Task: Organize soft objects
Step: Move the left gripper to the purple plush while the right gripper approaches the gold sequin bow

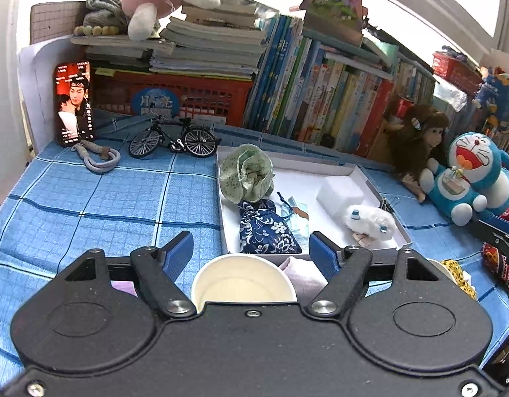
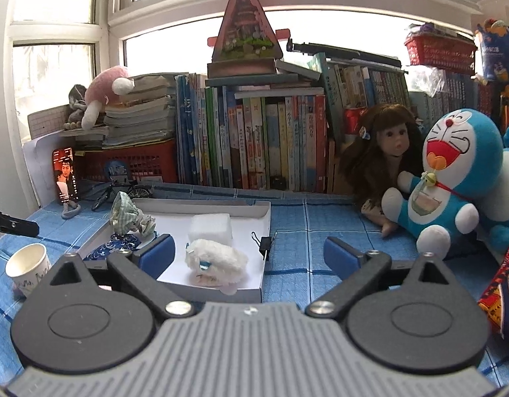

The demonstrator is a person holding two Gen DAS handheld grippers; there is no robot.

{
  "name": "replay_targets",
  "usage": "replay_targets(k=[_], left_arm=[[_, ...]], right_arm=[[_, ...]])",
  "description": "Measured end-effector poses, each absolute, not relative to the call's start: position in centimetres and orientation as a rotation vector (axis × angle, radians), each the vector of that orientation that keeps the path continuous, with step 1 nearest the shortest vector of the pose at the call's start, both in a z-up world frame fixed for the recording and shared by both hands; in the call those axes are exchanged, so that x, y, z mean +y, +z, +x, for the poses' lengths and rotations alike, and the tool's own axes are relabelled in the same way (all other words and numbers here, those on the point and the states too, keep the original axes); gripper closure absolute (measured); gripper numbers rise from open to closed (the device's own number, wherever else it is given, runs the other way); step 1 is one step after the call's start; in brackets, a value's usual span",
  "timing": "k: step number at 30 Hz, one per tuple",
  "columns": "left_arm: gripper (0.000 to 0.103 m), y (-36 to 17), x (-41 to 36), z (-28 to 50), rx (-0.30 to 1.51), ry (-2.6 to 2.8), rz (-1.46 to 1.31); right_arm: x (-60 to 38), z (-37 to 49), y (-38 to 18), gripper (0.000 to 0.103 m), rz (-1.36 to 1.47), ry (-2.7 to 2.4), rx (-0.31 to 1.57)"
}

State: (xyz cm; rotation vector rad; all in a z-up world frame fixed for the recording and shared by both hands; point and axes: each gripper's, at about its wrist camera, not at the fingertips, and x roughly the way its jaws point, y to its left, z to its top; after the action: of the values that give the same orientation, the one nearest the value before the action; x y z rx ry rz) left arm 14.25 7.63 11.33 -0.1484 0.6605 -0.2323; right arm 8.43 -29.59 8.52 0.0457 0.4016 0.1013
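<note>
A shallow white box (image 1: 380, 185) lies on the blue checked cloth. In it are a green fabric pouch (image 1: 247, 173), a navy floral pouch (image 1: 266, 228), a white foam block (image 1: 340, 192) and a white fluffy toy (image 1: 370, 221). My left gripper (image 1: 251, 253) is open and hangs over a white paper cup (image 1: 242, 278), its pads clear of the rim. A pale cloth (image 1: 304, 274) lies beside the cup. My right gripper (image 2: 249, 253) stands wide open with nothing held; the fluffy toy (image 2: 218, 259) and the box's near corner (image 2: 254, 294) show between its fingers.
A Doraemon plush (image 2: 452, 178) and a brown-haired doll (image 2: 386, 145) lean against rows of books (image 2: 271, 142). A toy bicycle (image 1: 175, 139), a phone (image 1: 74, 102) and a binder clip (image 2: 266, 243) are on the cloth. Patterned fabric (image 2: 505, 291) lies at the right.
</note>
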Motion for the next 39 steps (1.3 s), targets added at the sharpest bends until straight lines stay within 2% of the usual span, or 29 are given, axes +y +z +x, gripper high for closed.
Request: replay_targets(k=[19, 39], left_arm=[[0.022, 8.7, 12.1, 8.1, 0.575, -0.139, -0.154], [0.023, 5.0, 16.2, 8.2, 0.618, 0.026, -0.203]], right_arm=[[-31.4, 3.6, 5.0, 0.0, 0.103, 0.003, 0.377], [-33.8, 2.7, 1.3, 0.0, 0.181, -0.12, 0.428]])
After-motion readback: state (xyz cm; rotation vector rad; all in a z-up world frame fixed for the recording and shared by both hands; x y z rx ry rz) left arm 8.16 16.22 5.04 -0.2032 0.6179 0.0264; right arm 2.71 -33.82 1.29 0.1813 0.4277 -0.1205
